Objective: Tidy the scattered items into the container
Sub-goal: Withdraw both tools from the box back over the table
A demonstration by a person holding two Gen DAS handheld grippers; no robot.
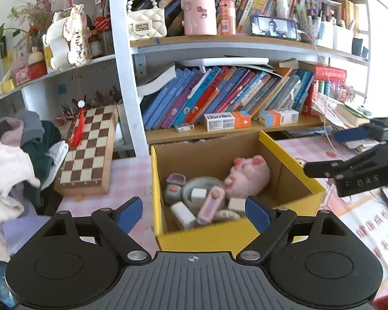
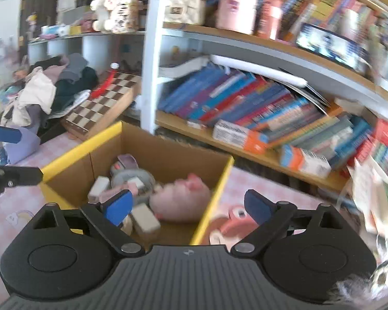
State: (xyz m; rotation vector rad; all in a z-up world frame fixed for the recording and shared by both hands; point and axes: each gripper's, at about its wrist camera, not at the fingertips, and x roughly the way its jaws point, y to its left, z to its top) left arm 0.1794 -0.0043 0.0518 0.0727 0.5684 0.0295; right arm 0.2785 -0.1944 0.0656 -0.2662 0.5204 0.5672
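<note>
A yellow-rimmed cardboard box stands on the pink checked tablecloth. In it lie a pink plush pig, a grey bowl, a pink flat case, a purple-grey toy and several small white blocks. My left gripper is open and empty, just in front of the box. My right gripper is open and empty over the box's right wall; the pig lies below it. The right gripper also shows in the left wrist view.
A chessboard box leans left of the container beside a heap of clothes. Bookshelves with books and small cartons stand behind. A pink cartoon mat lies right of the box.
</note>
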